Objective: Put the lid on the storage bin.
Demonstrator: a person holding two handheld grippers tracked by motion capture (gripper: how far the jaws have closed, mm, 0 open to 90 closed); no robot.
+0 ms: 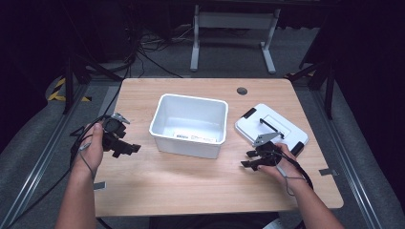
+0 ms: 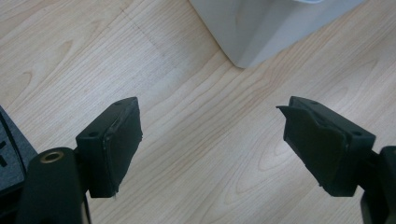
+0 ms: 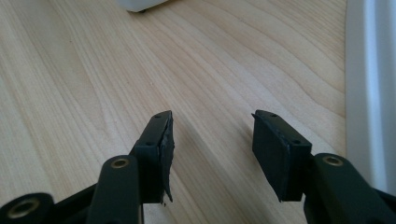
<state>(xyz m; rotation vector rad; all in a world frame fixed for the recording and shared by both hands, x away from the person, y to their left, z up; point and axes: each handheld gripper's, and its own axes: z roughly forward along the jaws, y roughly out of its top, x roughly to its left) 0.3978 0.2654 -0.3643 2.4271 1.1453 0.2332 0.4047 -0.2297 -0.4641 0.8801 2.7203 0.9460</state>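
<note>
An open white plastic bin (image 1: 190, 125) stands in the middle of the wooden table (image 1: 191, 181); its inside holds only a label strip. To its right lies its white lid (image 1: 271, 128), flat, with black clips and a black handle. My left gripper (image 1: 128, 149) hovers left of the bin, open with nothing between its jaws (image 2: 210, 140); a corner of the bin (image 2: 261, 28) lies just ahead of it. My right gripper (image 1: 249, 160) sits just in front of the lid, open and empty (image 3: 212, 140), with the lid's edge (image 3: 369, 93) along its right side.
A round grommet (image 1: 242, 90) sits near the table's far edge. Tape marks (image 1: 328, 171) lie at the table's right and left front. Beyond the table are dark floor, cables and a white desk frame (image 1: 234, 33).
</note>
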